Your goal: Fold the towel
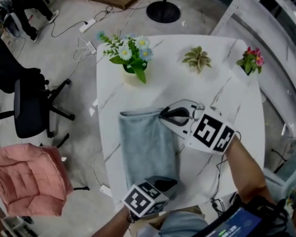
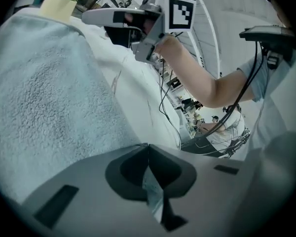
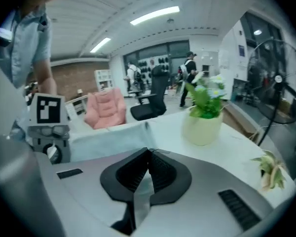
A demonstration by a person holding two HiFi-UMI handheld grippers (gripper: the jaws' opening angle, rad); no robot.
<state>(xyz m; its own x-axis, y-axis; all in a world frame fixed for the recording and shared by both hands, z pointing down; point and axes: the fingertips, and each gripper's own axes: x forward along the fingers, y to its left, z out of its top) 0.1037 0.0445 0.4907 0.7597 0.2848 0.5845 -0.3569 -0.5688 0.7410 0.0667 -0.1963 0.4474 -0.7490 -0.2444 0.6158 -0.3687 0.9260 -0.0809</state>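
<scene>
"Pale blue-grey terry, is that what you have pinched?"

"Yes. My left claw (image 2: 148, 146) is closed, and a sliver of the towel (image 1: 148, 144) shows in the seam where its jaws meet. My right claw (image 3: 149, 151) is closed as well, with a pale strip of the same cloth caught between its ribbed pads."

"Which parts of the cloth?"

"The left claw (image 1: 163, 184) has the near right corner. The right claw (image 1: 170, 115) has the far right corner, so both sit on the same long edge, one straight beyond the other."

"And how does the rest look?"

"It's a looped, nubbly pile lying flat as a long narrow rectangle on the white marbled table (image 1: 222, 98). It spreads out to the left of both claws. The far short edge, level with my right claw, is raised into a soft ridge. The near end is partly hidden behind my left claw's marker cube."

"Which way does it run?"

"Its long axis runs from my left claw straight away to my right claw, from the table's near edge toward the far one. It points roughly at the cream pot of flowers (image 1: 130, 58), which stands beyond the right claw and a little to its left, apart from the cloth."

"Anything else nearby?"

"A pink cushioned seat (image 1: 27, 179) stands on the floor, well off to the left of my left claw."
</scene>
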